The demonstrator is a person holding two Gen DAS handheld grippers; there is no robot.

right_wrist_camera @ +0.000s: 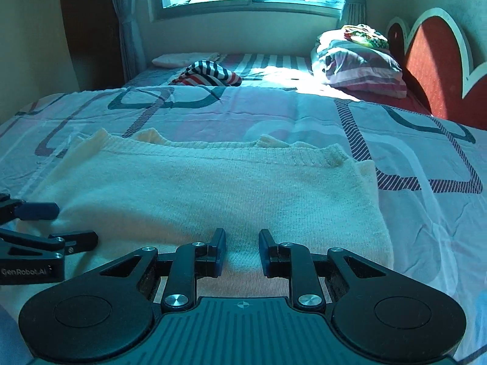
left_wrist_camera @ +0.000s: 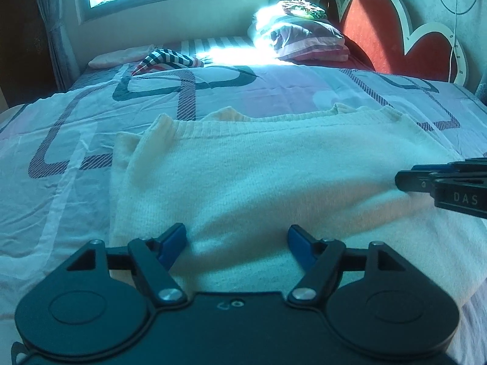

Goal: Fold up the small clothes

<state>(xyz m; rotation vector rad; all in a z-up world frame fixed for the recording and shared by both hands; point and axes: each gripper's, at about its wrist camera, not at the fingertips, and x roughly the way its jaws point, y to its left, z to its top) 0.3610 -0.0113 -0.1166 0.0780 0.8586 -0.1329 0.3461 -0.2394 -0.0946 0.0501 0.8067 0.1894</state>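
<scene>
A cream knitted sweater (left_wrist_camera: pixel 258 164) (right_wrist_camera: pixel 197 188) lies flat on the patterned bedcover (left_wrist_camera: pixel 61 167) (right_wrist_camera: pixel 426 228), folded so that a ribbed edge rests across its far side. My left gripper (left_wrist_camera: pixel 237 240) is open wide just above the sweater's near left part, its pads off the knit. From the right wrist view the left gripper (right_wrist_camera: pixel 76 224) also shows open. My right gripper (right_wrist_camera: pixel 242 249) hovers over the near middle-right of the sweater. Its jaws stand a narrow gap apart, and knit shows in that gap without being pinched. Its tip (left_wrist_camera: pixel 401 176) enters the left wrist view from the right.
A striped garment (left_wrist_camera: pixel 167 59) (right_wrist_camera: pixel 207 74) and a pink folded piece (left_wrist_camera: pixel 118 56) (right_wrist_camera: pixel 182 59) lie at the far side of the bed. Stacked pillows (left_wrist_camera: pixel 304 36) (right_wrist_camera: pixel 359 60) sit against a red headboard (left_wrist_camera: pixel 380 30) (right_wrist_camera: pixel 435 60). A window and curtains are behind.
</scene>
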